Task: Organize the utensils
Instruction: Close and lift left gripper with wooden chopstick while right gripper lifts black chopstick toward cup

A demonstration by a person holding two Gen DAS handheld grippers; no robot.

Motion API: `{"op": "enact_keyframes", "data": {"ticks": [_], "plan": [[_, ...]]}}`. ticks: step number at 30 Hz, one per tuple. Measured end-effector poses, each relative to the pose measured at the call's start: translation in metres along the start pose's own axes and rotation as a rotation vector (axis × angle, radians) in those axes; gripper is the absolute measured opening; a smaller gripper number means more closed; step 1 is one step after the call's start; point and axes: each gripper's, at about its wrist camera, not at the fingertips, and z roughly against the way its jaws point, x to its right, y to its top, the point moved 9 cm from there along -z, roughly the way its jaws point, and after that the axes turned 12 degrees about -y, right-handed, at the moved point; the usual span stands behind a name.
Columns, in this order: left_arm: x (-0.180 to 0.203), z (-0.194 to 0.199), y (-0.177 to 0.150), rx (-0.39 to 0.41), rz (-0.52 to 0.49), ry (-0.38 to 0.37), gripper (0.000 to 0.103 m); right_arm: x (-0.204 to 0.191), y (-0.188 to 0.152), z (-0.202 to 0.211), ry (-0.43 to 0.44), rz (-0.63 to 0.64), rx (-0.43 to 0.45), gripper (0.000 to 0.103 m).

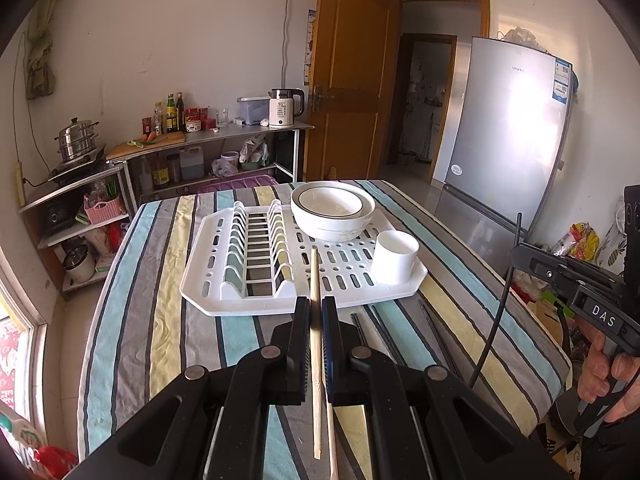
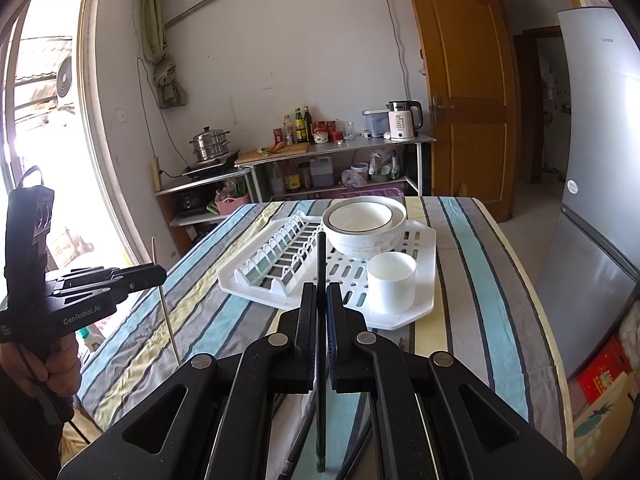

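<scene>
My left gripper (image 1: 315, 300) is shut on a wooden chopstick (image 1: 315, 276), held above the striped table and pointing toward the white drying rack (image 1: 224, 292). A second wooden chopstick (image 1: 332, 440) lies under the gripper. My right gripper (image 2: 321, 286) is shut on a black chopstick (image 2: 320, 256) that points at the rack (image 2: 424, 312). The rack holds stacked white bowls (image 1: 332, 210) and a white cup (image 1: 394, 256). Each gripper shows in the other view: the right gripper (image 1: 516, 250) and the left gripper (image 2: 162, 274). Several black chopsticks (image 1: 436, 332) lie on the cloth.
The striped tablecloth (image 1: 160, 280) covers the table. A silver fridge (image 1: 508, 128) stands close to its right edge. Metal shelves with bottles, a kettle (image 1: 282, 107) and a steamer pot (image 1: 76, 140) line the far wall beside an open wooden door (image 1: 348, 80).
</scene>
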Motion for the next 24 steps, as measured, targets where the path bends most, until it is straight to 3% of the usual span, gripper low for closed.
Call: {"op": "enact_keyframes", "data": {"ticks": [11, 24], "plan": [[0.024, -0.026, 0.042, 0.014, -0.031, -0.057, 0.005, 0.016, 0.025, -0.011, -0.020, -0.016, 0.030, 0.005], [0.038, -0.095, 0.131, 0.054, -0.012, -0.133, 0.005, 0.050, 0.088, -0.039, -0.060, -0.041, 0.076, 0.005]]}}
